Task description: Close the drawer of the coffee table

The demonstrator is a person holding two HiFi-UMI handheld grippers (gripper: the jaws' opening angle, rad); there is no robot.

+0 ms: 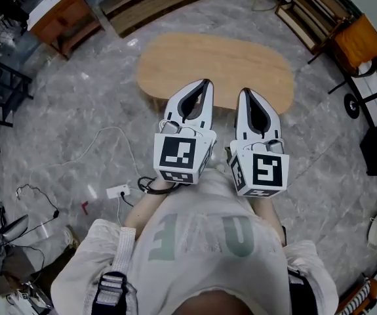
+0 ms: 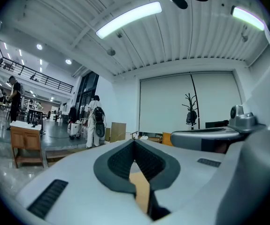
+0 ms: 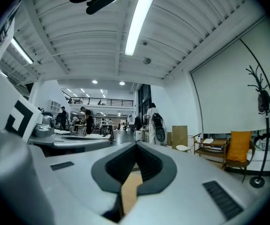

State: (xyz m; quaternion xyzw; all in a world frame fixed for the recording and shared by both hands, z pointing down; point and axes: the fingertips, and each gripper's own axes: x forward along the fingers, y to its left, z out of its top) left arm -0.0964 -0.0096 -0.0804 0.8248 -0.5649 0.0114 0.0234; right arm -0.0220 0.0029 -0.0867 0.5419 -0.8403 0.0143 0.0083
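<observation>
Here the coffee table (image 1: 214, 61) lies beyond the left hand-held gripper (image 1: 206, 82).

The coffee table (image 1: 227, 58) lies ahead of you, below your side-by-side left gripper (image 1: 206, 83) and right gripper (image 1: 246, 92); a power strip (image 1: 117, 191) lies on the floor to your left.

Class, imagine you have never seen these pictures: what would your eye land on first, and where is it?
Two white tools, the left tool and the right tool, are held side by side at the centre of the head view. Each carries a black-and-white marker cube, and both have their jaws shut and empty. Past their tips lies an oval wooden coffee table on a grey marbled floor.
</observation>
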